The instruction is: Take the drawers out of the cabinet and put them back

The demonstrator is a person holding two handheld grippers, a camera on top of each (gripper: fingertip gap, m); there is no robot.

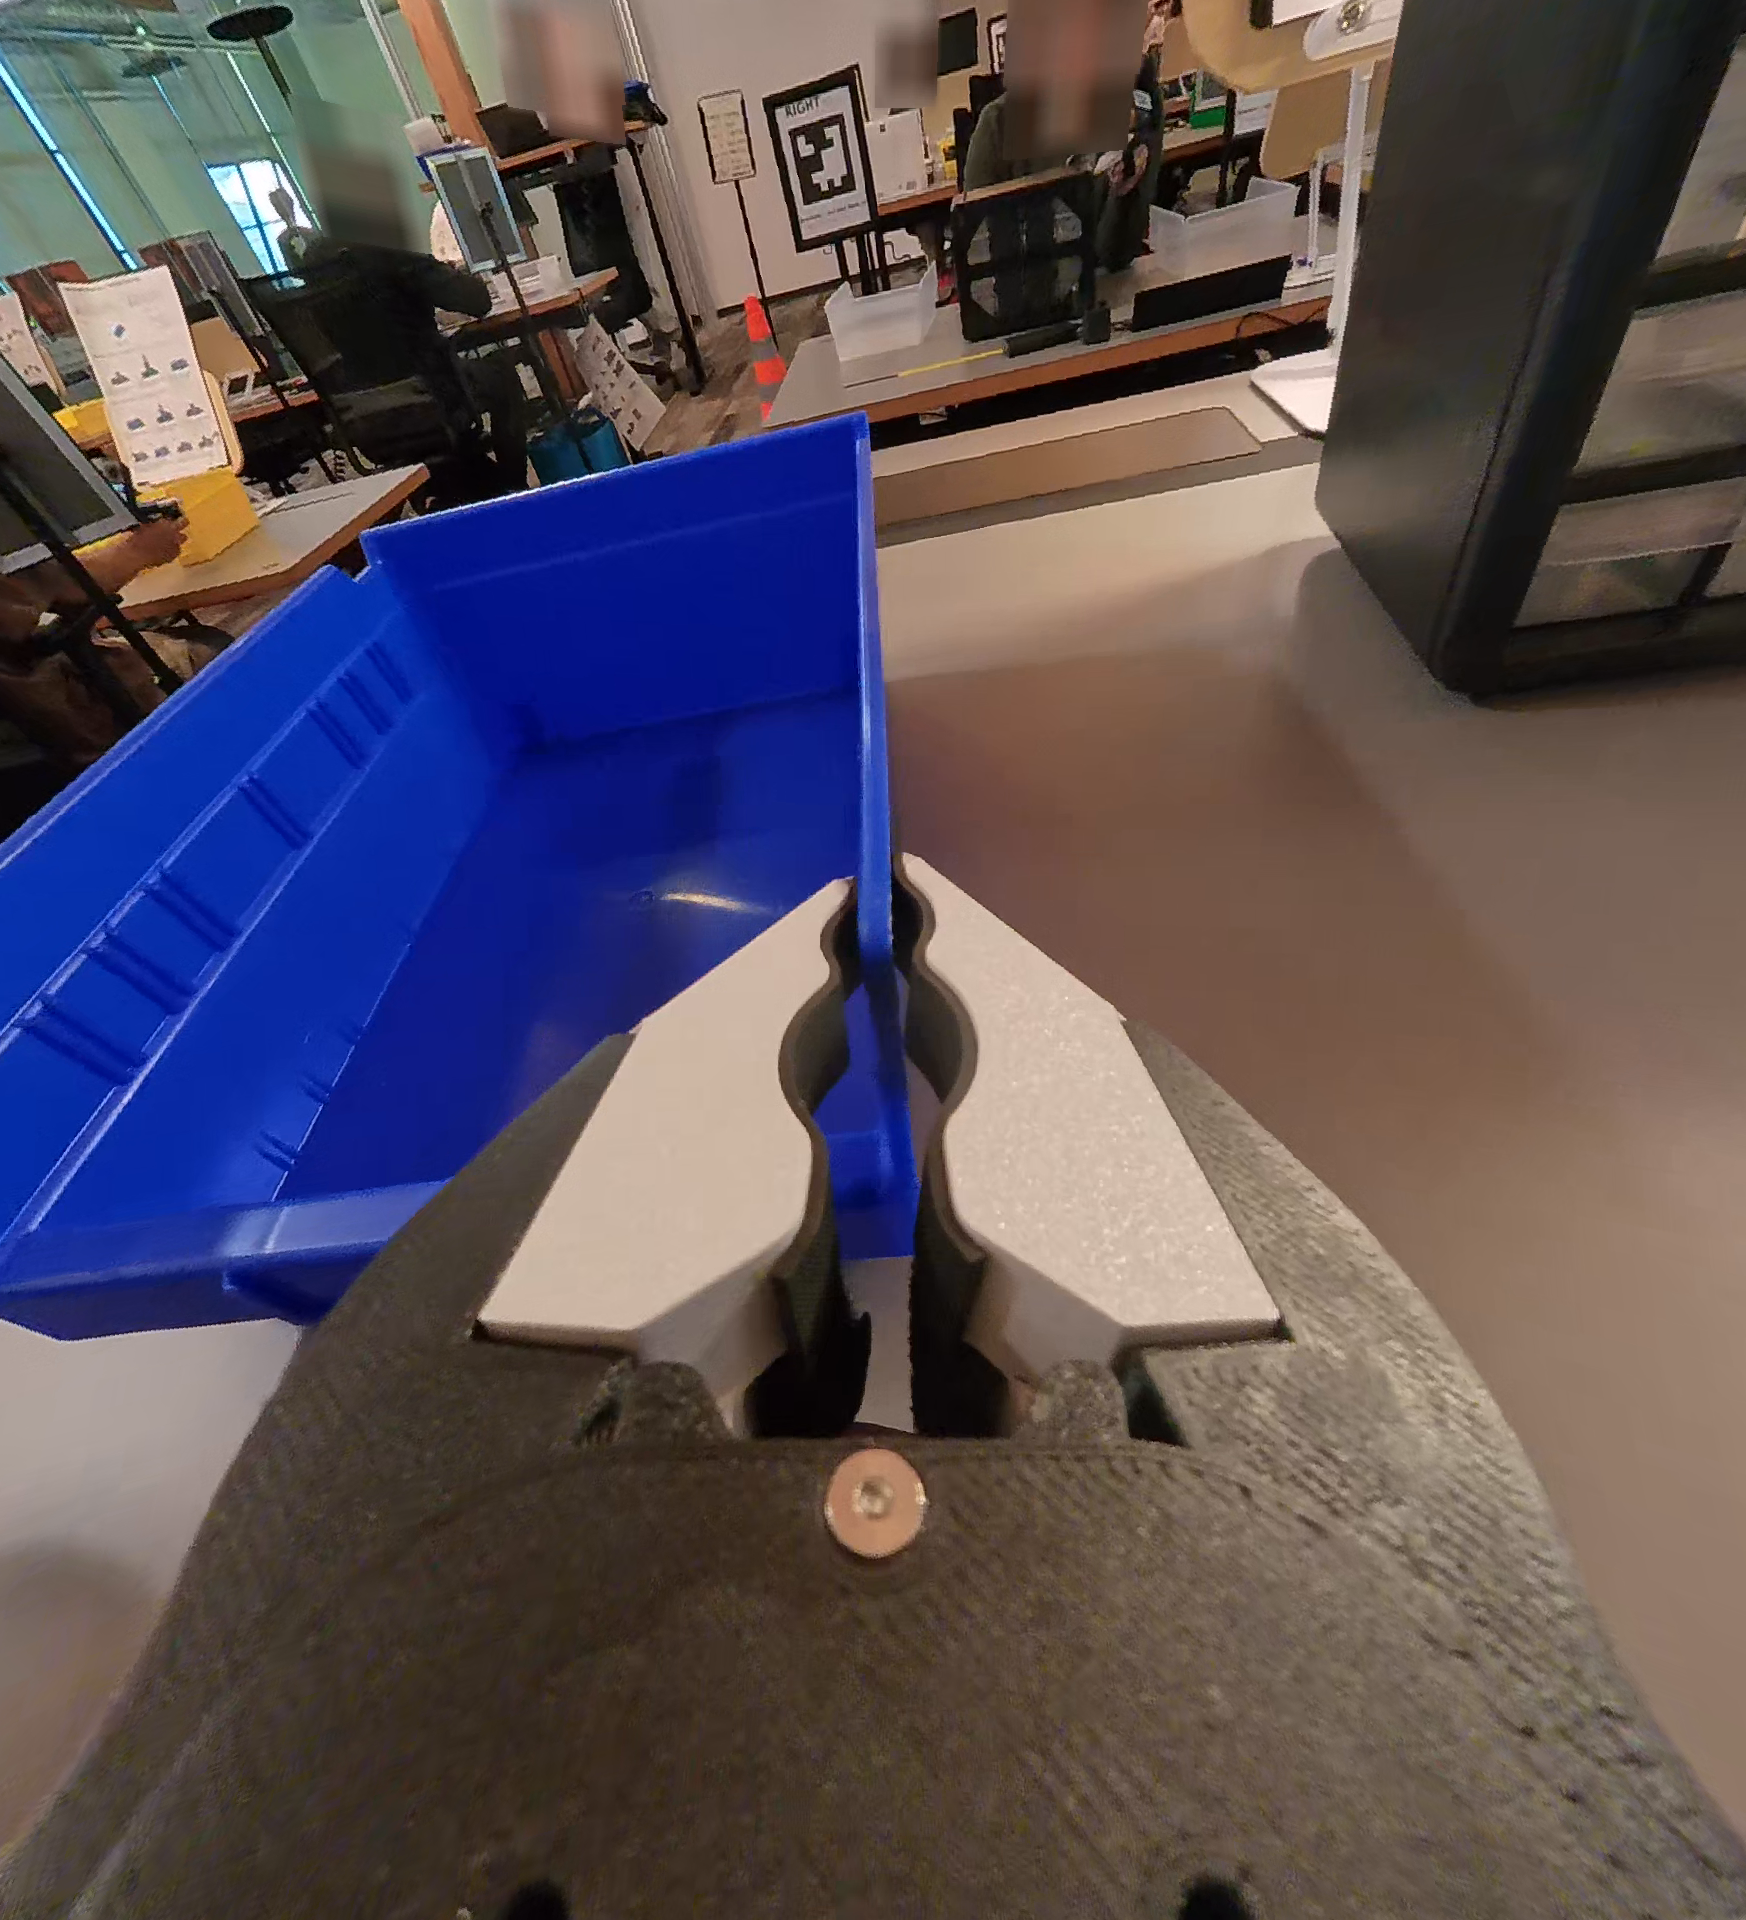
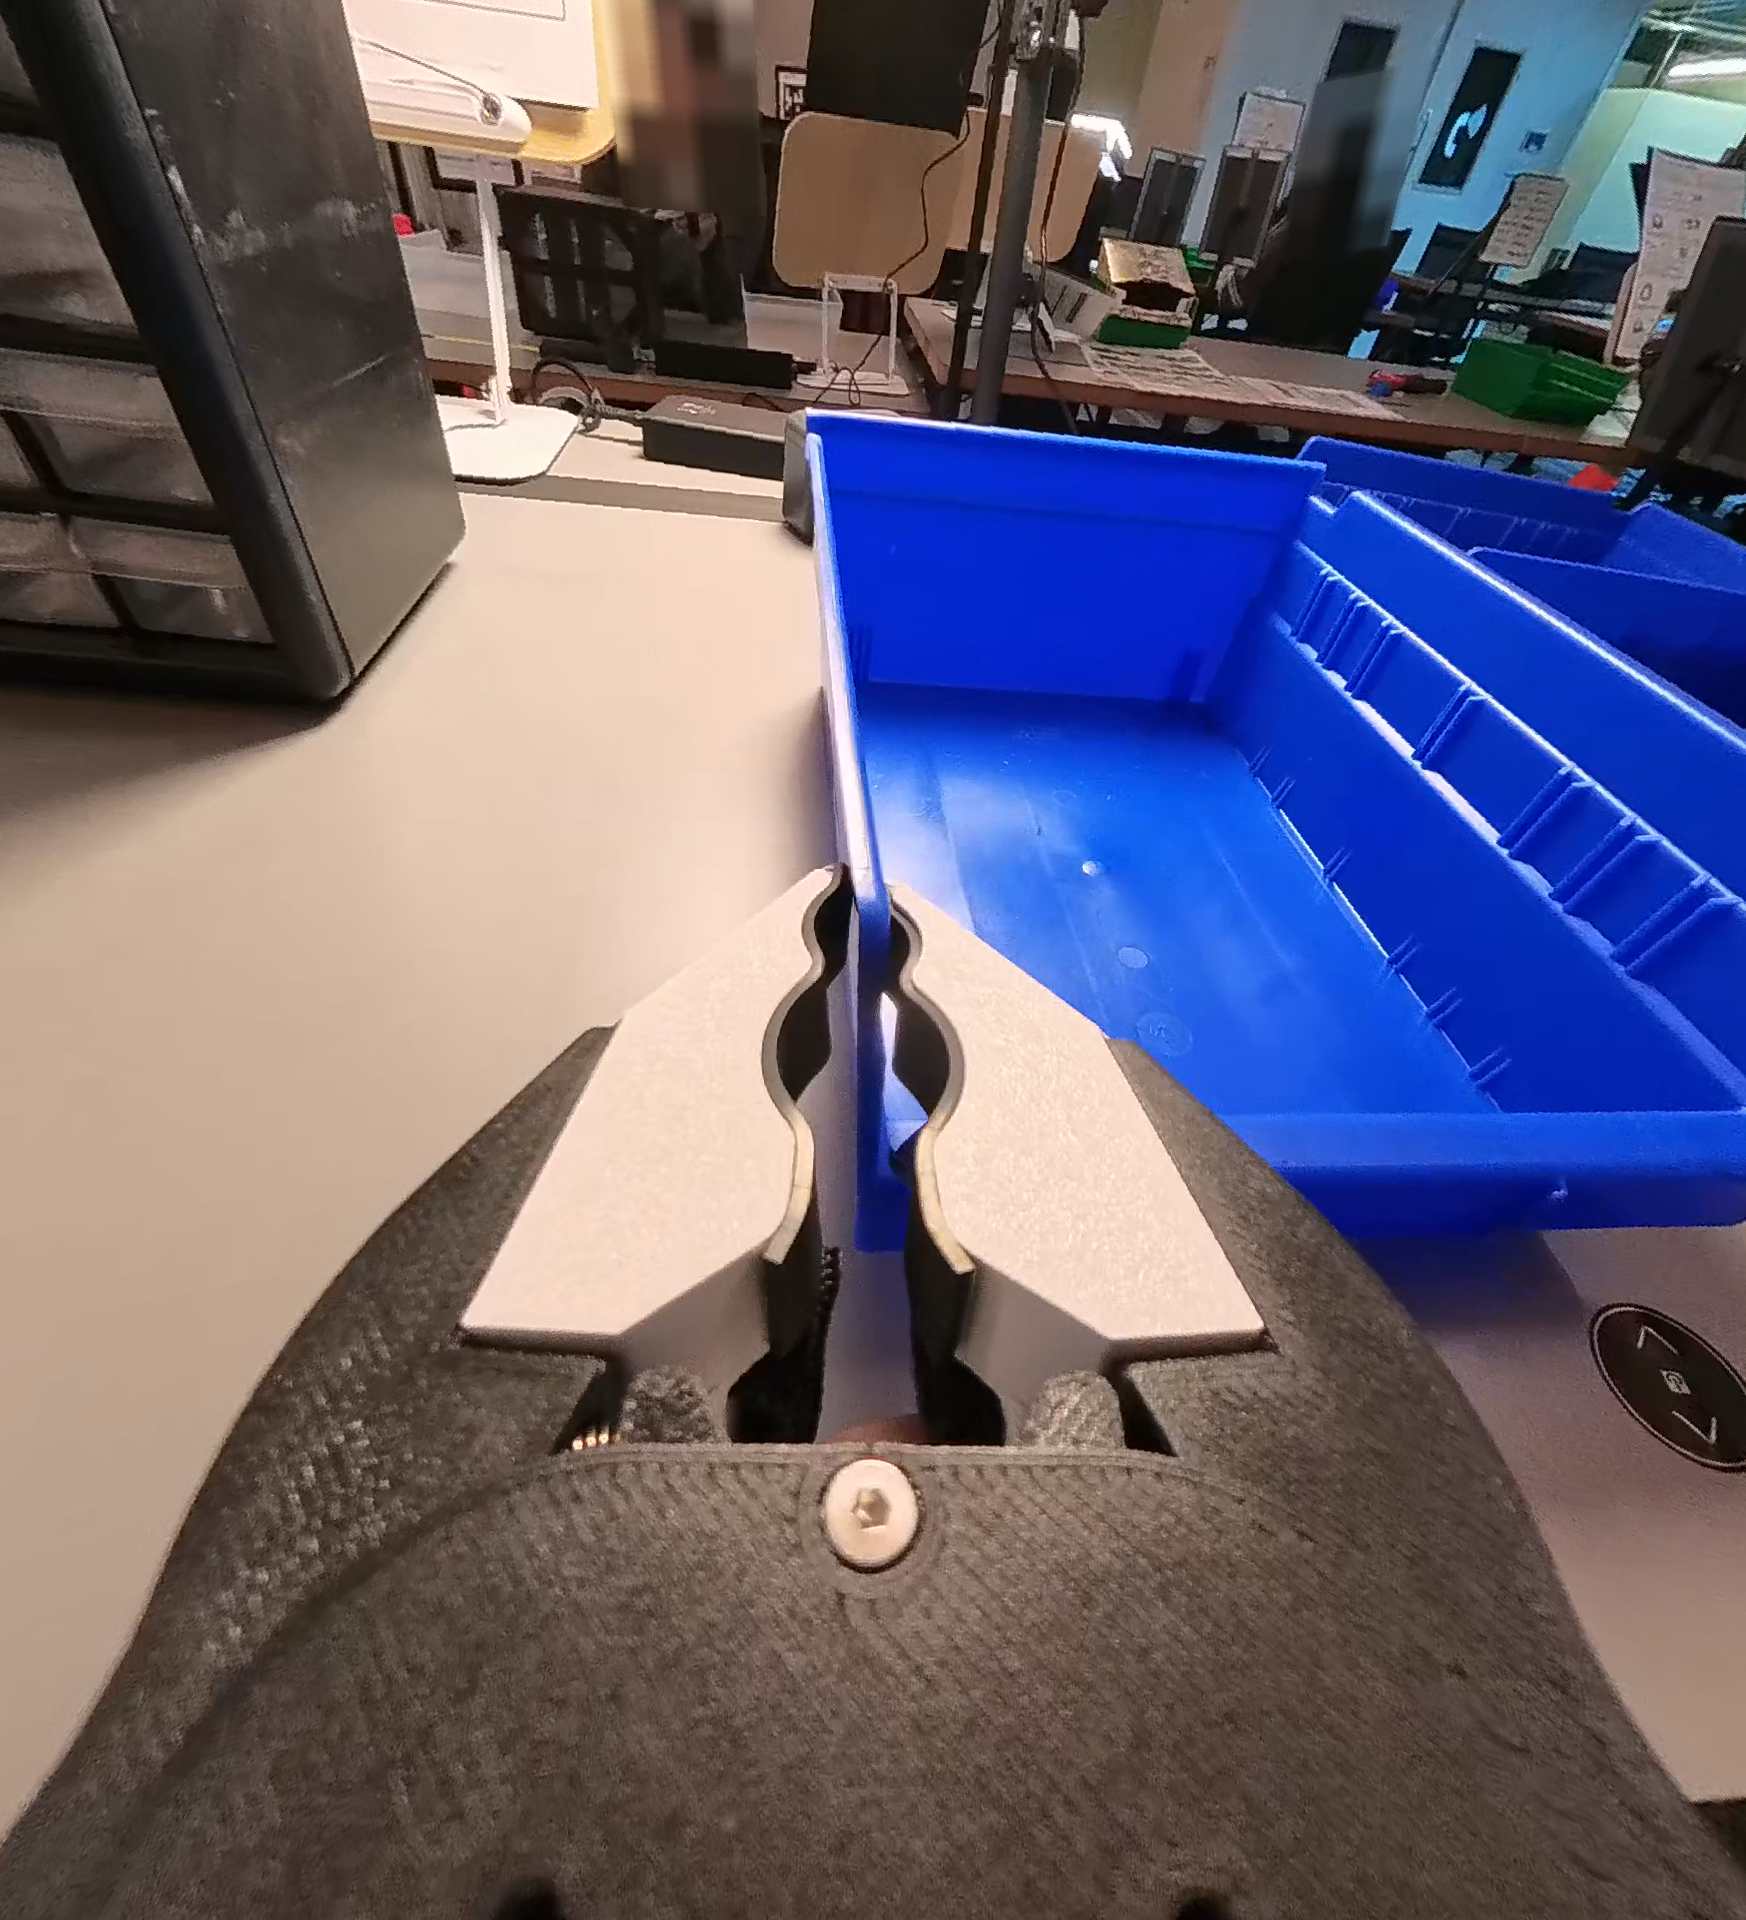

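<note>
In the left wrist view my left gripper (image 1: 877, 883) is shut on the right side wall of an empty blue bin (image 1: 536, 935), with both pads pressed on the thin wall. The dark drawer cabinet (image 1: 1575, 343), with clear small drawers, stands on the grey table (image 1: 1264, 883) at the far right. In the right wrist view my right gripper (image 2: 864, 883) is shut on the left side wall of an empty blue bin (image 2: 1212, 883). The cabinet (image 2: 225, 364) stands at the far left of that view. Neither view shows the other gripper.
A second blue bin (image 2: 1627, 582) lies behind and right of the right one. A white lamp base (image 2: 505, 436) and a black power brick (image 2: 713, 426) sit at the table's back. A round black control panel (image 2: 1679, 1387) is on the table near right. People sit at desks beyond.
</note>
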